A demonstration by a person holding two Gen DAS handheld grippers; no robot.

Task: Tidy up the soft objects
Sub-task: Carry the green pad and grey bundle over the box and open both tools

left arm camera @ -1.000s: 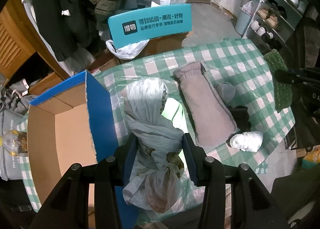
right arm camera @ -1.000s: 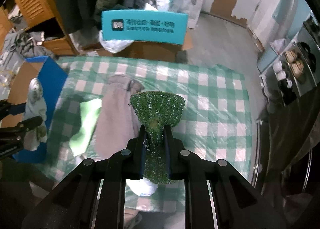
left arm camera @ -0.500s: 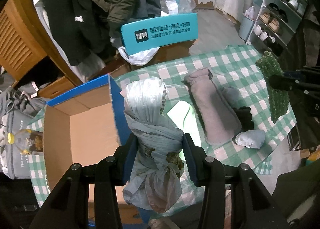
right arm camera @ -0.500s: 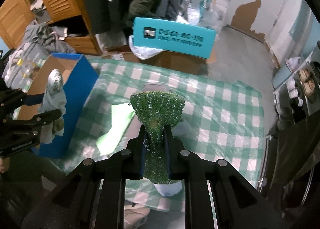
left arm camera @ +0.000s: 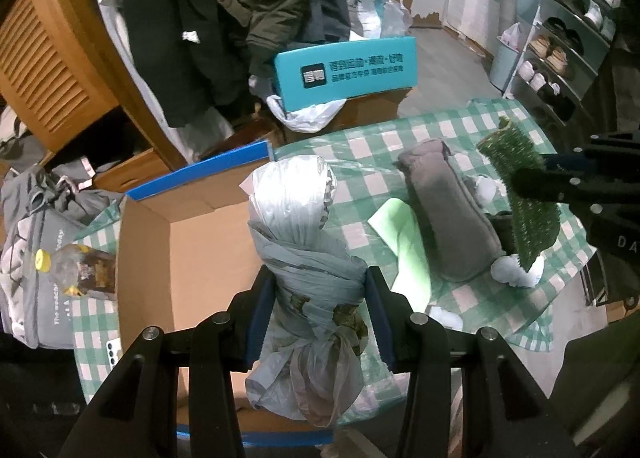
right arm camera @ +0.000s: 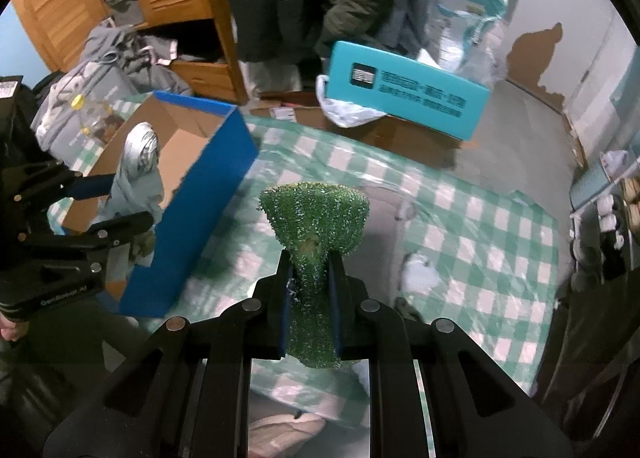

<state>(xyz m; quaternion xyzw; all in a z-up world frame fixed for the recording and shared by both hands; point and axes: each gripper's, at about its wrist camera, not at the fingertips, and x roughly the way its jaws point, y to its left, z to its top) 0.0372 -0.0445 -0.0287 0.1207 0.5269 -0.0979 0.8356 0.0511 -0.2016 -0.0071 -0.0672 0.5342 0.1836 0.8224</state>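
Note:
My left gripper (left arm camera: 318, 278) is shut on a grey plastic-bag bundle (left arm camera: 304, 242), held over the open blue cardboard box (left arm camera: 192, 254). In the right wrist view the same bundle (right arm camera: 138, 174) hangs above the box (right arm camera: 208, 194), pinched by the left gripper (right arm camera: 120, 202). My right gripper (right arm camera: 310, 262) is shut on a green fuzzy cloth (right arm camera: 316, 214), lifted above the checked tablecloth (right arm camera: 480, 242). That cloth (left arm camera: 524, 194) also shows at the right of the left wrist view. A grey folded cloth (left arm camera: 448, 210), a pale green sheet (left arm camera: 404, 242) and a white wad (left arm camera: 512, 270) lie on the table.
A teal box (left arm camera: 348, 70) sits on a brown carton behind the table. Dark coats (left arm camera: 240, 18) hang beyond it, a wooden cabinet (left arm camera: 52, 70) stands at the left, a shoe rack (left arm camera: 568, 42) at the right. A grey bag with a bottle (left arm camera: 52, 262) lies left of the box.
Both grippers have moved left and risen a little, keeping their loads. The bundle has come from above the box's blue wall to over its open inside; the green cloth has drawn nearer the box.

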